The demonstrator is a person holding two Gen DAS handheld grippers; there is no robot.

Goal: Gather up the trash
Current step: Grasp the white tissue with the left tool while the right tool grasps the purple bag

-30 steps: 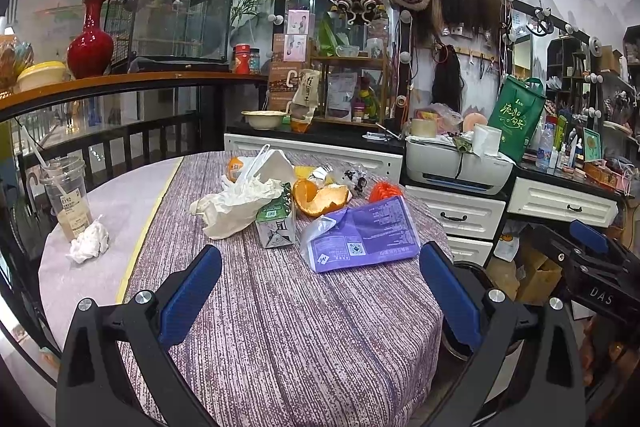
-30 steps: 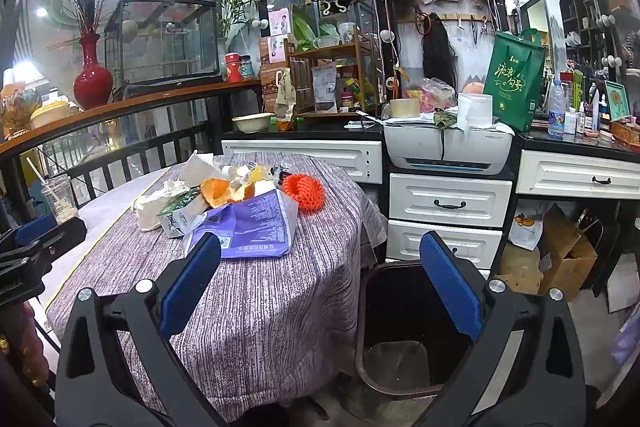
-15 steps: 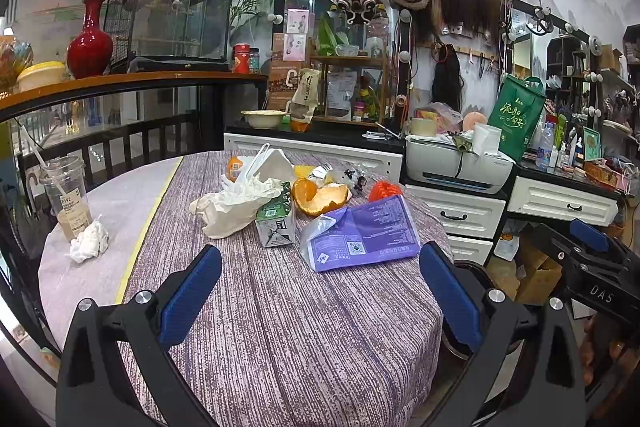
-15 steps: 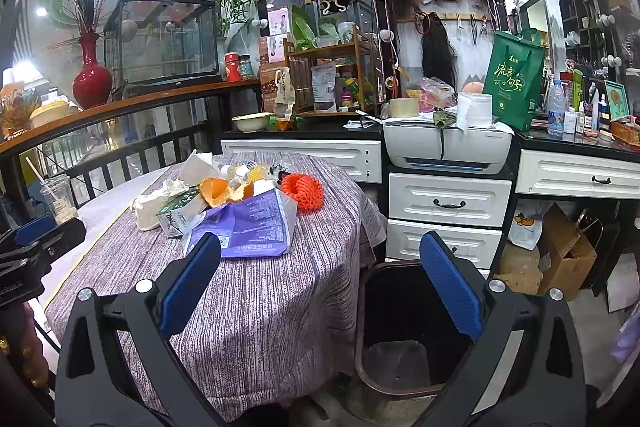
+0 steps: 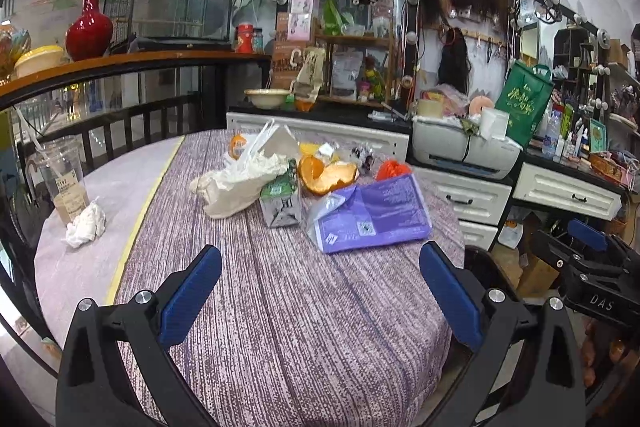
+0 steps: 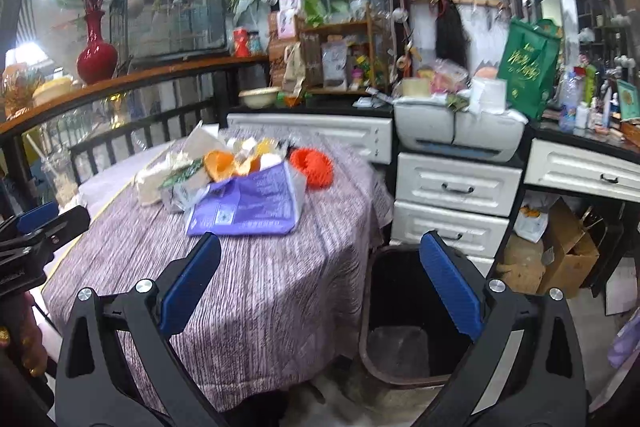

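Only the right wrist view looks down into the dark trash bin (image 6: 400, 327) on the floor, just beside the hanging cloth edge of the counter (image 6: 260, 287); the left wrist view alone takes in the crumpled tissue (image 5: 85, 225) and plastic cup (image 5: 64, 183) on the counter's pale left part. Both grippers — left gripper (image 5: 320, 295) and right gripper (image 6: 320, 293) — have jaws spread wide, gripping nothing. The trash sits in a heap on the far half of the counter: purple packet (image 5: 372, 213), small carton (image 5: 280, 201), orange peel (image 5: 328, 175), white plastic bag (image 5: 240, 183), red net (image 6: 312, 167). The near half of the striped purple cloth is bare. White drawers (image 6: 456, 203) stand behind the bin.
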